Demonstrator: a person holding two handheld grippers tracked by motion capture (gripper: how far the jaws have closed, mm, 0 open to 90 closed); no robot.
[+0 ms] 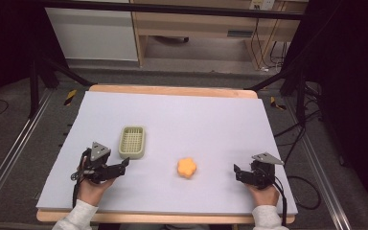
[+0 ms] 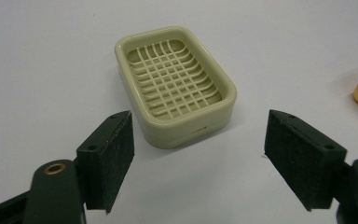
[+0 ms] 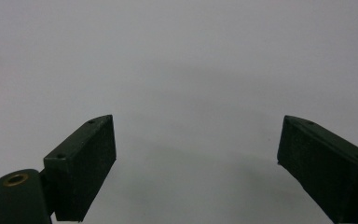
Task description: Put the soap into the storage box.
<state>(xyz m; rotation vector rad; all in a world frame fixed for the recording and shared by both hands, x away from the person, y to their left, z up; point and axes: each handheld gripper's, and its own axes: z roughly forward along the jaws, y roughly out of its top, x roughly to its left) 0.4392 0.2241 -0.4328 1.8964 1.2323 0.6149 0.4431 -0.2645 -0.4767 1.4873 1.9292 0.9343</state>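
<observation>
probably the likeliest slip starts at the left, where the left gripper (image 1: 124, 163) points at the near short end of the soap dish (image 1: 132, 142): in the left gripper view its jaws stand apart with nothing between them, and the dish (image 2: 175, 84) lies just ahead of the pads (image 2: 114, 158), turned at a slant to them. if the jaws go forward like that, one pad could meet a corner first and push the light dish across the grey mat (image 1: 211, 120) instead of straddling it, or the pads could clamp on the rounded rim and let it squirt out. moving right, the orange soap (image 1: 187, 167) sits near the middle front of the mat, well apart from the dish and between the two hands; a wide sweep from either side could knock it. at the far right, the right gripper (image 1: 238, 171) has its jaws wide apart over bare mat, aimed left toward the soap but not near it. both hands rest low at the table's near edge, sleeves just showing, the grippers held roughly level and angled inward.
</observation>
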